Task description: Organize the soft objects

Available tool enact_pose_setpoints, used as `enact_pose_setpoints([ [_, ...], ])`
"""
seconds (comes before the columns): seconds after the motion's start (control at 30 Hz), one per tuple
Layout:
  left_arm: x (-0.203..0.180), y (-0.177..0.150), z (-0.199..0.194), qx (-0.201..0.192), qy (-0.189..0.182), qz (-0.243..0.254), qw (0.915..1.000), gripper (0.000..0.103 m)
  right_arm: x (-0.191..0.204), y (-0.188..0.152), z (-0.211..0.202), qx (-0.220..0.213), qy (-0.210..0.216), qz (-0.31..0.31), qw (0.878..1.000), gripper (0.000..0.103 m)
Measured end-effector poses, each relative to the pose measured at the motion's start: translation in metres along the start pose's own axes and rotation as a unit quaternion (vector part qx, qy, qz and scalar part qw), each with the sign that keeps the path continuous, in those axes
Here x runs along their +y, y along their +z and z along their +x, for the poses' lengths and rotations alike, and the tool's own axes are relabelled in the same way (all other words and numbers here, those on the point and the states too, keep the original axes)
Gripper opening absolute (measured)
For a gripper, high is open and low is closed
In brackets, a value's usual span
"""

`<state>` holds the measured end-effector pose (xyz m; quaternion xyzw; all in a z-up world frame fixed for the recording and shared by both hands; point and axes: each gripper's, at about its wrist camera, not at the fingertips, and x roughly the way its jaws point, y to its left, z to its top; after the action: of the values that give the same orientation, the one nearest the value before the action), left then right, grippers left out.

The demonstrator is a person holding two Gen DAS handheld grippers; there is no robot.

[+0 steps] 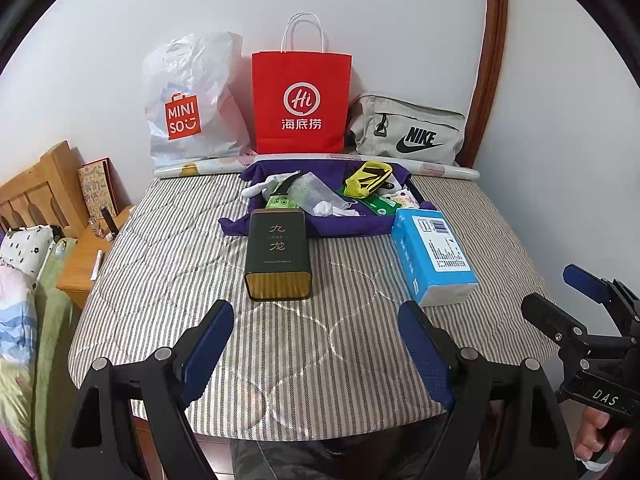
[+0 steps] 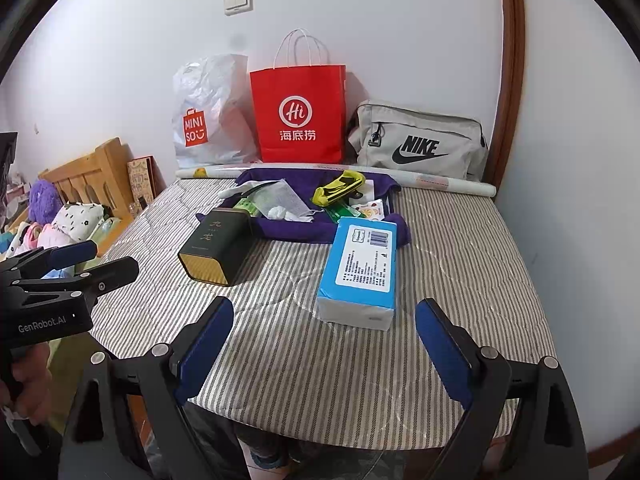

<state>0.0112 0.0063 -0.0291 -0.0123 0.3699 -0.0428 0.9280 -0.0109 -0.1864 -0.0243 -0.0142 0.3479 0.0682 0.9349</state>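
A purple cloth tray (image 1: 352,226) (image 2: 296,230) lies at the far middle of the striped padded table (image 1: 168,280) (image 2: 460,240). It holds a yellow pouch (image 1: 370,179) (image 2: 340,188), a clear plastic bag (image 1: 314,192) (image 2: 280,196), white soft items and green packets. A blue tissue pack (image 1: 434,256) (image 2: 360,268) lies in front of the tray on the right. A dark green tin (image 1: 278,258) (image 2: 218,250) lies in front on the left. My left gripper (image 1: 316,348) (image 2: 94,260) and right gripper (image 2: 324,344) (image 1: 568,292) are open and empty above the near edge.
A white Miniso bag (image 1: 192,104) (image 2: 212,116), a red paper bag (image 1: 300,102) (image 2: 298,112) and a grey Nike bag (image 1: 412,130) (image 2: 420,142) stand against the wall. A rolled sheet (image 1: 440,168) (image 2: 452,182) lies behind the tray. A wooden nightstand (image 1: 86,256) and bed are left.
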Motion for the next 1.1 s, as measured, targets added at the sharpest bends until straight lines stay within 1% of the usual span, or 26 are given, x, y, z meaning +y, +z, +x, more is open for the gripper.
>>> enact_pose_setpoints([
  [1.1, -0.0010, -0.0011, -0.0018, -0.001, 0.000, 0.000, 1.0000, 0.083, 0.0003, -0.0001, -0.0019, 0.001, -0.001, -0.001, 1.000, 0.092],
])
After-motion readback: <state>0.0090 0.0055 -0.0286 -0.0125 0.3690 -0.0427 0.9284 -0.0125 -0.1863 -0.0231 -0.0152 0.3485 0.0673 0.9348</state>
